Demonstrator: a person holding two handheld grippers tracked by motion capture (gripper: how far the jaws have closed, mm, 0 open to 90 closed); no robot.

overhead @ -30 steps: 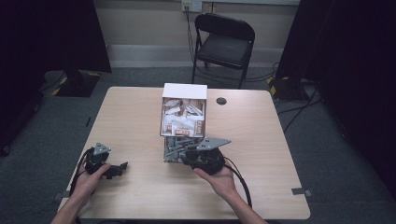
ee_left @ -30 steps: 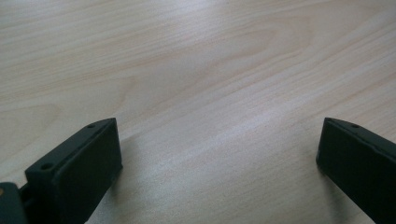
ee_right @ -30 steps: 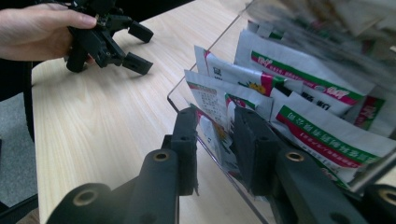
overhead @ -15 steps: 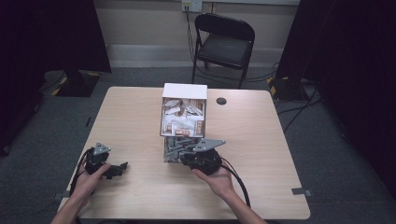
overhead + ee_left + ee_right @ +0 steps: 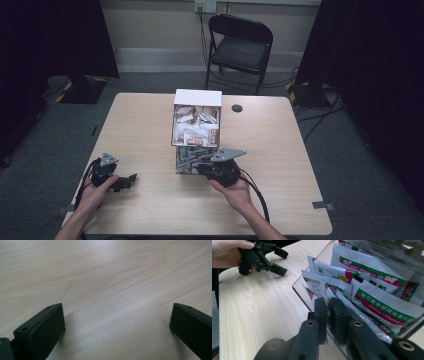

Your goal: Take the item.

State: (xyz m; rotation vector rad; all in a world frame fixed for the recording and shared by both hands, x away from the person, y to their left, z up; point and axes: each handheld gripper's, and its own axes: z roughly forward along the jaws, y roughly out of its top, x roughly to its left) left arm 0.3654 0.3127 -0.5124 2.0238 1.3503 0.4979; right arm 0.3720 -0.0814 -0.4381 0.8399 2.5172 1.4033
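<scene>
**Right Gripper Pinches a Sachet at the Clear Bin's Edge**

Seen from above, a person's two hands rest on a pale wooden table (image 5: 150,130), each holding a gripper. The right gripper (image 5: 200,162) reaches into the near end of a clear bin (image 5: 181,165) that stands in front of a white box (image 5: 197,97) stuffed with packets; at this height the bin's contents read only as a grey jumble. The right gripper view fills in the detail: the bin holds white sachets with green and red bands, standing in a row, and the right gripper (image 5: 327,308) has just been drawing its jaws together on the edge of the front sachet (image 5: 323,291), which sits between the pads just inside the bin's transparent wall. The print on the sachets is too small to read, and the bin's far end is cut off at the frame.

The left gripper (image 5: 127,181) lies near the table's left front edge, well apart from the bin, its jaws spread wide with nothing between them; its own view shows bare wood grain between the two black pads (image 5: 45,327). A folding chair (image 5: 240,47) stands beyond the table, against dark surroundings that hide the rest of the room.
</scene>
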